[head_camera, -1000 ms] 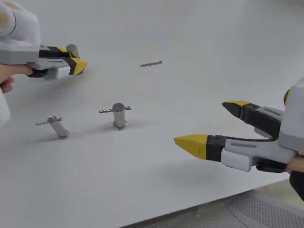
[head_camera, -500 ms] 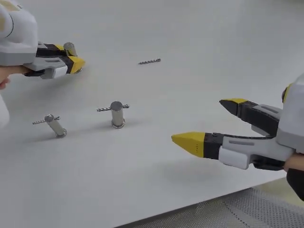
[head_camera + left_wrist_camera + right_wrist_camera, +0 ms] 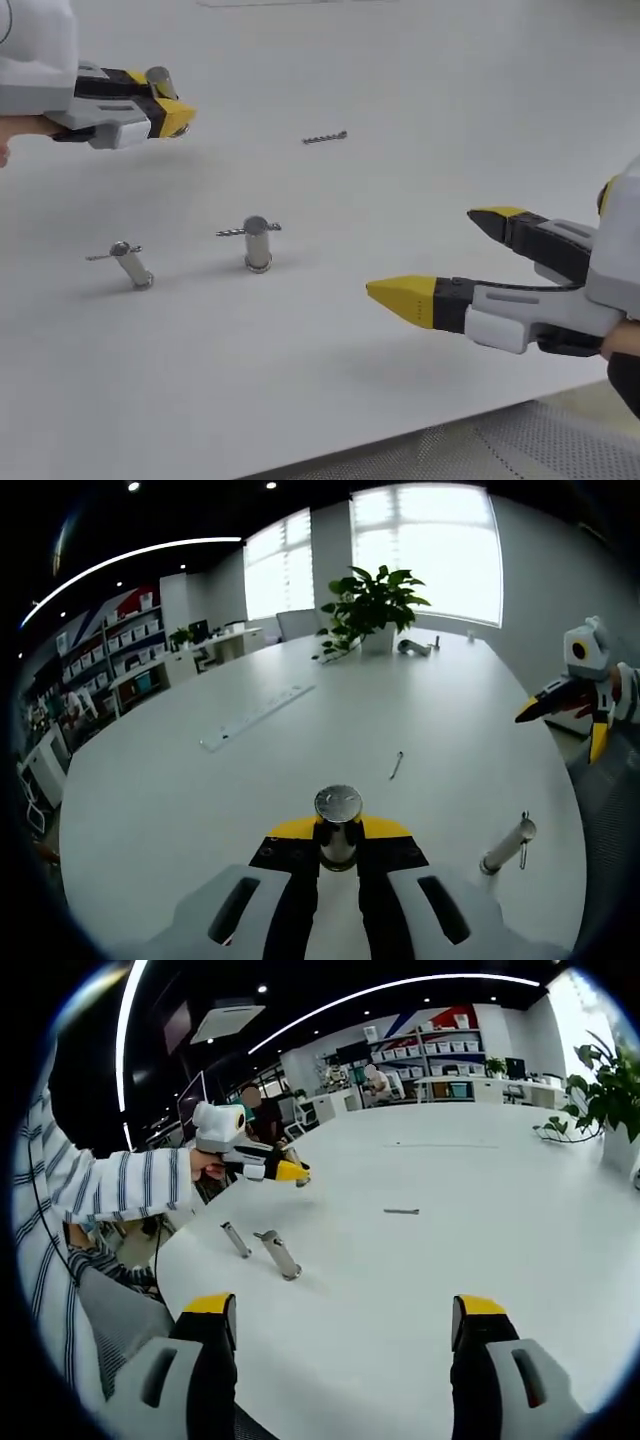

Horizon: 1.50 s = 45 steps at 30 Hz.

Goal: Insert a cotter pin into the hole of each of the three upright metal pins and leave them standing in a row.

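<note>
Step in hand: fitting the last cotter pin. The left hand-held gripper (image 3: 160, 105) is closed on the bare metal pin (image 3: 338, 820), which sits upright between its jaws. The right hand-held gripper (image 3: 447, 255) is spread wide and holds nothing. The loose cotter pin (image 3: 325, 138) lies flat on the desk (image 3: 430, 90), ahead of the right hand-held gripper and well apart from it. The next move probably calls for a forward reach and a fine pinch. Two fitted pins, one upright (image 3: 258, 245) and one apparently tilted (image 3: 132, 266), stand to the left of that reach.
</note>
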### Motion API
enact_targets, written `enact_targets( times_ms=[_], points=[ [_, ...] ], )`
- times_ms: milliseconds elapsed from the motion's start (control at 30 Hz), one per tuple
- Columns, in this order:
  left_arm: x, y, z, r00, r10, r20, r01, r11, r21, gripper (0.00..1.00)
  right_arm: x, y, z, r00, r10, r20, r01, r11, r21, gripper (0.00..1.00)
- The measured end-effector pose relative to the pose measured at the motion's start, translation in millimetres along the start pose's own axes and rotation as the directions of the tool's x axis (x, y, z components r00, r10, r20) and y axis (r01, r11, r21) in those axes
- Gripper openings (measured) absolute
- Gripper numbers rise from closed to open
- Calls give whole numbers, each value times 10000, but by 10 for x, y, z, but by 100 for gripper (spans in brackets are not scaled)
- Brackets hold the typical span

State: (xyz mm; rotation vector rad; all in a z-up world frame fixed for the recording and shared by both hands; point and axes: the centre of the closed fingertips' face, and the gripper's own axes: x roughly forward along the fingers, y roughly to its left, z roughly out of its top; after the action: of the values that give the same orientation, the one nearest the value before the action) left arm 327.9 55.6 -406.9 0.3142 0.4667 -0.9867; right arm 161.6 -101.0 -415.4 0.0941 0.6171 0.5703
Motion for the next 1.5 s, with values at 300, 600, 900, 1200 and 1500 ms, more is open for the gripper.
enact_targets(
  times_ms=[300, 600, 900, 1200, 1500],
  points=[
    [-220, -345, 203, 9980, -544, 316, 536, 9982, 262, 10, -74, 37, 54, 9996, 52, 271, -47, 9998, -205, 87],
    [-380, -817, 346, 9913, -1228, 482, 1182, 9891, 878, 10, -157, 68, 46, 9990, 162, 412, -145, 9991, -406, 87],
    [-420, -1269, 366, 9778, -2035, 507, 1955, 9718, 1321, 10, -241, 73, 34, 9981, 304, 536, -274, 9981, -558, 88],
    [-370, -1658, 215, 9671, -2522, 346, 2475, 9633, 1037, 10, -315, 106, -52, 9972, 641, 387, -622, 9969, -484, 92],
    [-242, -1931, 76, 9596, -2814, 60, 2798, 9559, 891, 10, -338, 146, -176, 9945, 1034, -177, -1047, 9896, -987, 92]
  ],
)
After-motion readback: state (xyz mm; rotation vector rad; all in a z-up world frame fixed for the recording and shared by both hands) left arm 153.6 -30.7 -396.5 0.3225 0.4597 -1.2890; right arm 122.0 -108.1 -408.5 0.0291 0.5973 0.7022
